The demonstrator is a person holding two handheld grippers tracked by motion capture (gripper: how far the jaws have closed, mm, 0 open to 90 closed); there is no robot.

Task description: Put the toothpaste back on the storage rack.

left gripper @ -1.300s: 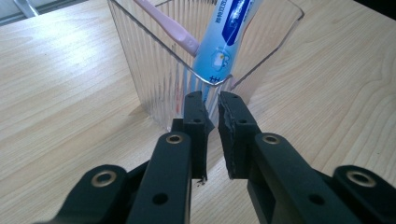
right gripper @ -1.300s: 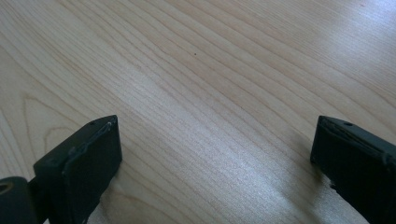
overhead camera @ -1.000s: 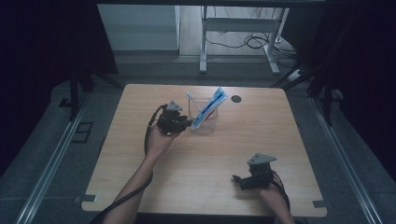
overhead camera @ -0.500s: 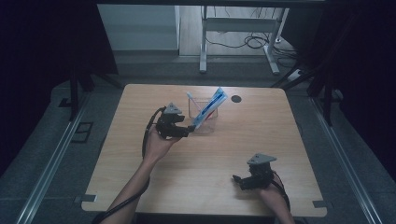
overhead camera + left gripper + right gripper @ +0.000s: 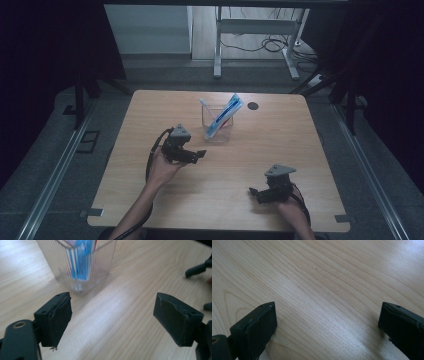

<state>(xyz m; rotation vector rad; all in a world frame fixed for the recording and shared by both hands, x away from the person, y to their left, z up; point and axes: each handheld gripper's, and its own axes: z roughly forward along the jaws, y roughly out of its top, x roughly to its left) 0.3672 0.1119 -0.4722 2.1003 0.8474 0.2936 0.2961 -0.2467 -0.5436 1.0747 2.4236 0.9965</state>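
Observation:
A clear ribbed cup (image 5: 218, 125) stands at the table's far middle, with a blue toothpaste tube (image 5: 226, 115) and a white toothbrush (image 5: 207, 108) leaning in it. My left gripper (image 5: 199, 154) hovers just near and left of the cup, open and empty. In the left gripper view the cup (image 5: 82, 270) with the blue tube (image 5: 81, 260) sits ahead of the wide-apart jaws of the left gripper (image 5: 112, 321). My right gripper (image 5: 256, 193) rests low at the near right, open; in the right gripper view the right gripper (image 5: 327, 332) holds nothing over bare wood.
The wooden table (image 5: 150, 195) has a small black round disc (image 5: 253, 106) behind and right of the cup. Dark floor and metal rails surround the table; a desk frame with cables stands beyond the far edge.
My left gripper has drawn back from the cup toward the near side, empty. The cup with its contents and my right gripper stay where they were.

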